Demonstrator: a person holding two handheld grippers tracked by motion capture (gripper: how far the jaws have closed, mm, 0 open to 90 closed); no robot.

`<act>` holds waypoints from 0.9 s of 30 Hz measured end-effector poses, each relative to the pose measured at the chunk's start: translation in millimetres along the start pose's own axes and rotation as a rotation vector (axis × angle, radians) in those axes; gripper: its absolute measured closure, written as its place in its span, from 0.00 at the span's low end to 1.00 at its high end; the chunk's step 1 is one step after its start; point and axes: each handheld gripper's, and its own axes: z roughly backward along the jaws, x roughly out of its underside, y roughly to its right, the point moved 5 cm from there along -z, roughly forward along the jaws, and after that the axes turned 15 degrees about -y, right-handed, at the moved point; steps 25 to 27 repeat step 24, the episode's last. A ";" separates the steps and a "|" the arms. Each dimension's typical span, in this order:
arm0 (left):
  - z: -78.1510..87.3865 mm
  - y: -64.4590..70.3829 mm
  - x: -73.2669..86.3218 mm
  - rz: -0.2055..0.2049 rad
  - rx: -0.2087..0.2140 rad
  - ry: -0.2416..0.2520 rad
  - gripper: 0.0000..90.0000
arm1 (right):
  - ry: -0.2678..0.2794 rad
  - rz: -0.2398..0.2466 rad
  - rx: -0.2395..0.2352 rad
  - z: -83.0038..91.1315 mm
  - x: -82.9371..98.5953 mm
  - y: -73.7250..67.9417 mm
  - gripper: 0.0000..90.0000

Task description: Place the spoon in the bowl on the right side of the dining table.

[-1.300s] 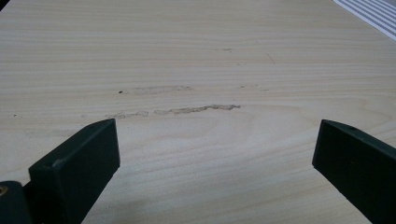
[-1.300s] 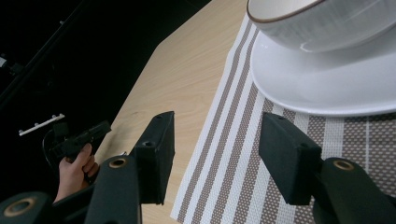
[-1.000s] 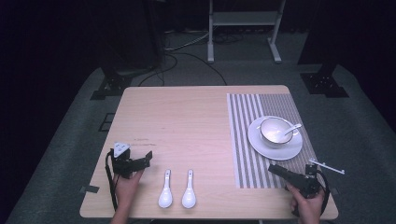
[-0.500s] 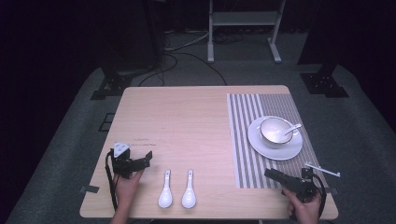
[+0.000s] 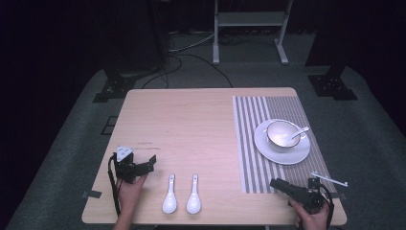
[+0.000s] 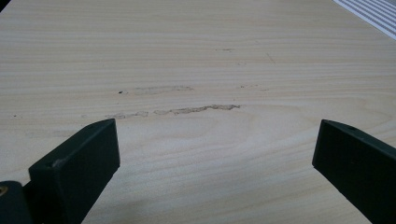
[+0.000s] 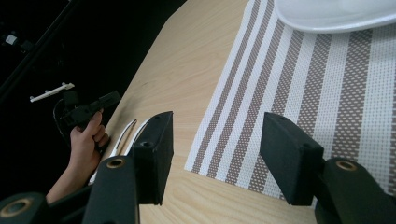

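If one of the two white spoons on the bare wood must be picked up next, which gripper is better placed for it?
Probably the left gripper. It is open and sits just beside the two white spoons. The right gripper, also open, is at the striped placemat, farther from them.

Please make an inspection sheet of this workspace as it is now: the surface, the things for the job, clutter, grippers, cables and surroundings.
Surface: light wooden table, faint scuff marks; striped placemat on its right part.
Job's things: two white spoons side by side near the front edge; white bowl on a white plate on the placemat, a third spoon in the bowl.
Clutter: nothing seen.
Grippers: left gripper at front left, open, holding nothing; right gripper at front right, open over the placemat's corner, holding nothing.
Cables: black cable trailing from the left gripper; floor cables behind the table.
Surroundings: grey carpet, dark backdrop, metal stand at the back.
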 end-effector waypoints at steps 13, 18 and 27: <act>0.1 -0.3 0.0 0.000 0.003 0.001 0.00 | 0.000 -0.006 -0.011 -4.5 13.4 1.5 0.48; 0.0 -0.4 -0.1 0.002 0.004 0.001 0.00 | 0.002 0.003 -0.017 -5.8 13.8 0.3 0.48; -0.2 -0.5 -0.1 0.002 0.003 -0.001 0.00 | -0.005 0.002 -0.011 -7.2 14.4 0.6 0.46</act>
